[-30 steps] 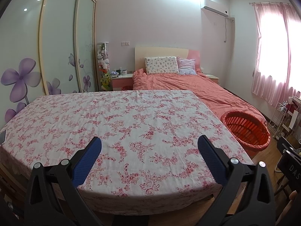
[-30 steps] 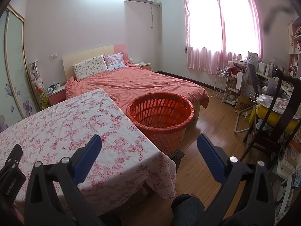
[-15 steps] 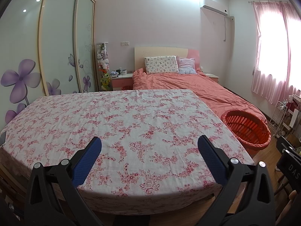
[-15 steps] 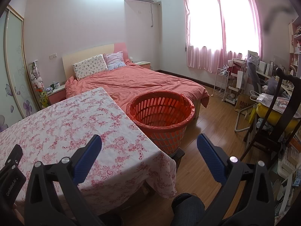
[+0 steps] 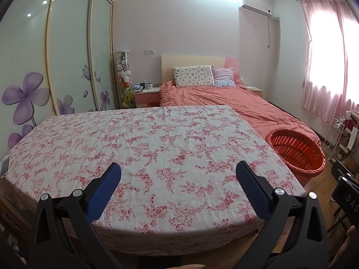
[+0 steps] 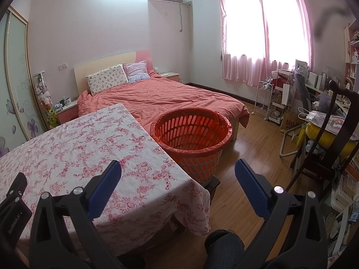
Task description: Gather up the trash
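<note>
Two hand-held grippers, left (image 5: 178, 173) and right (image 6: 178, 172), both spread wide, gripping nothing | floral-cloth bench (image 5: 157, 143) beneath left | orange basket (image 6: 190, 134) with red liner touching bench's right edge | bed (image 6: 170, 96) behind
</note>
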A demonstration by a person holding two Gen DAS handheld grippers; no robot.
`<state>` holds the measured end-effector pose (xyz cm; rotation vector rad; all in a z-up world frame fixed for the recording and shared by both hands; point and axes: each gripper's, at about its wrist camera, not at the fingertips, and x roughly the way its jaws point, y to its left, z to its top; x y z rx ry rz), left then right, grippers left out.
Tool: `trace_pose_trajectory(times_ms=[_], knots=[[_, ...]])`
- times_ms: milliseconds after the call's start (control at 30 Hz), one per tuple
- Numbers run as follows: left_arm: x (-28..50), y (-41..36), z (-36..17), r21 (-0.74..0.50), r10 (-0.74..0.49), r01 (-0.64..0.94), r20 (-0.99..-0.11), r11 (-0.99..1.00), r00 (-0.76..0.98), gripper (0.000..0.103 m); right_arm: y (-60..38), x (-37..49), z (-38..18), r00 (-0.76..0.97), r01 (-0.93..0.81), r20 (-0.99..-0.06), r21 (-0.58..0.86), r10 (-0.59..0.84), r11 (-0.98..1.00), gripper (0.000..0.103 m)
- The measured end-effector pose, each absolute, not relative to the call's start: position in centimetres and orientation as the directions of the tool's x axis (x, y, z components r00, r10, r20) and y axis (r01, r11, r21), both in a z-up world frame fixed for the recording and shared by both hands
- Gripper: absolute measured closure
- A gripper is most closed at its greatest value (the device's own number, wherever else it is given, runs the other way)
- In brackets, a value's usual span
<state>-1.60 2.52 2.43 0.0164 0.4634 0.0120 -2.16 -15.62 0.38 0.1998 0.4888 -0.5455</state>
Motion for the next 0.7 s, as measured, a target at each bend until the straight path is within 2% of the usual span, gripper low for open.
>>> trace_pose_trajectory(times_ms=[700], knots=[[-1.63, 2.87, 2.42, 0.026, 0.021, -0.011, -0.446, 1.000, 0.895, 0.002, -15.67, -2.18, 0.31, 0.744, 0.540, -0.498, 0.054, -0.446, 0.840, 0.004]])
